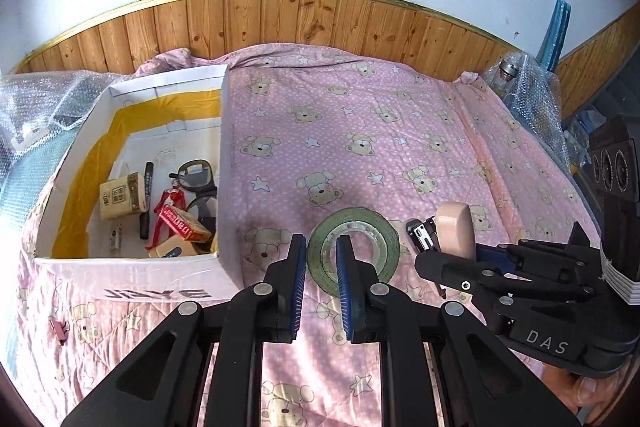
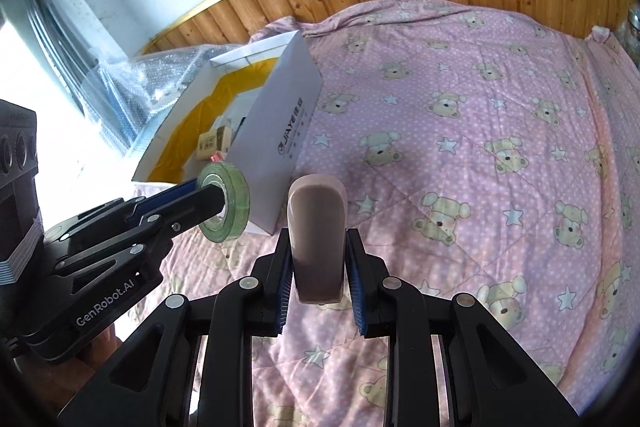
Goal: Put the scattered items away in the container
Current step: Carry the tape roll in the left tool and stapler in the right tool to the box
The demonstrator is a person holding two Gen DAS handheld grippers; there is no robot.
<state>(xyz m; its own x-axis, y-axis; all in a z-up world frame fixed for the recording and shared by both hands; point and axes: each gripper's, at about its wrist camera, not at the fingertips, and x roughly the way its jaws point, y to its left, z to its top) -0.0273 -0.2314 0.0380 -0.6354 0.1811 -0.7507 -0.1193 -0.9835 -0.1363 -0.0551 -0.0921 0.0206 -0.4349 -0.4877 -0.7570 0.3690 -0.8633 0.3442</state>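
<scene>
A white box point(image 1: 225, 147) with yellow lining stands on the left of the pink bed; it holds a tissue pack point(image 1: 120, 197), a red figure, a marker and other small things. My left gripper point(image 1: 322, 251) is shut on the wall of a green tape roll point(image 1: 372, 223), one finger outside and one in its hole. In the right wrist view that roll point(image 2: 236, 187) hangs off the bed beside the box point(image 2: 288, 123), held by the left gripper point(image 2: 218, 201). My right gripper point(image 2: 318, 235) is shut on a beige rounded block point(image 2: 318, 211), seen again as the block point(image 1: 456, 227) right of the roll.
A black and silver stapler point(image 1: 420, 235) shows just behind the block. A small pink clip point(image 1: 60, 331) lies on the quilt point(image 1: 360, 131) in front of the box. Bubble wrap point(image 1: 32, 99) sits left of the box; a glass bottle point(image 1: 506, 75) stands at the far right corner.
</scene>
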